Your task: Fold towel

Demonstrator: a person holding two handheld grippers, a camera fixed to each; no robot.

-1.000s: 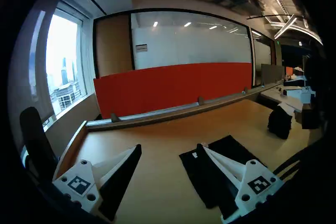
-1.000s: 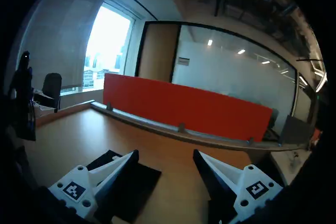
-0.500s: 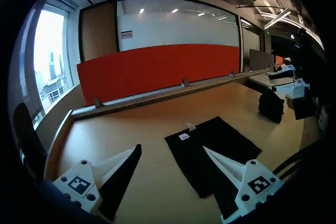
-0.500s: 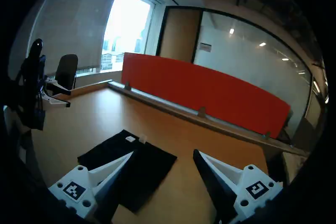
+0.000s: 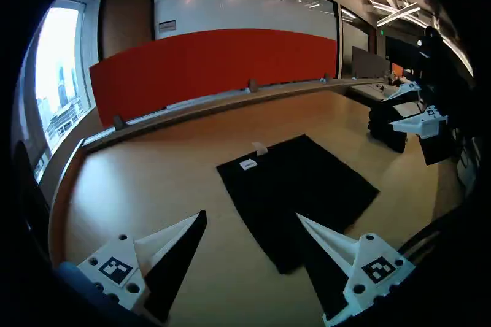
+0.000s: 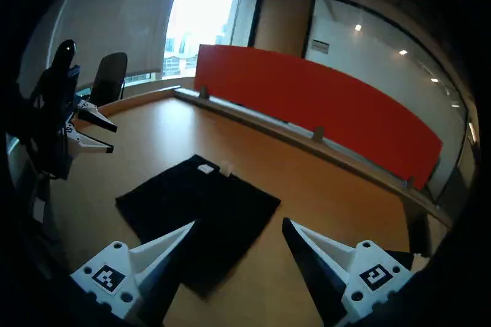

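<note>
Towel (image 5: 294,192): soft, light, limp cloth by the look of it, so it should drape and sag once lifted, won't hold shape, nothing fragile. Lies thin against the top, so a finger prob. has to slide under an edge to get a bite; smooth surface may let the cloth skid instead of lifting. Best hold, I'd say: one corner per gripper on the same short edge, pinch near the corner so the edge stays taut, then carry it over to the opp. edge. Look: plain black, roughly rectangular, spread flat, no big wrinkles. Small white tag (image 5: 248,164) sits at the far edge w/ another pale bit just beside it. Can't tell if it's one layer or already doubled. Where: flat on the wooden desk (image 5: 153,180), about mid-desk, well short of the red divider (image 5: 208,63) along the back. Left gripper (image 5: 250,215) is spread wide, nothing between the fingers, above the towel's near-left side and not touching it. Right gripper (image 6: 240,221) is likewise spread and empty, off the cloth, over the near-right part. No fold started as things lie. Further out in the right gripper view: an office chair (image 6: 110,78) by a bright window (image 6: 196,14).
</note>
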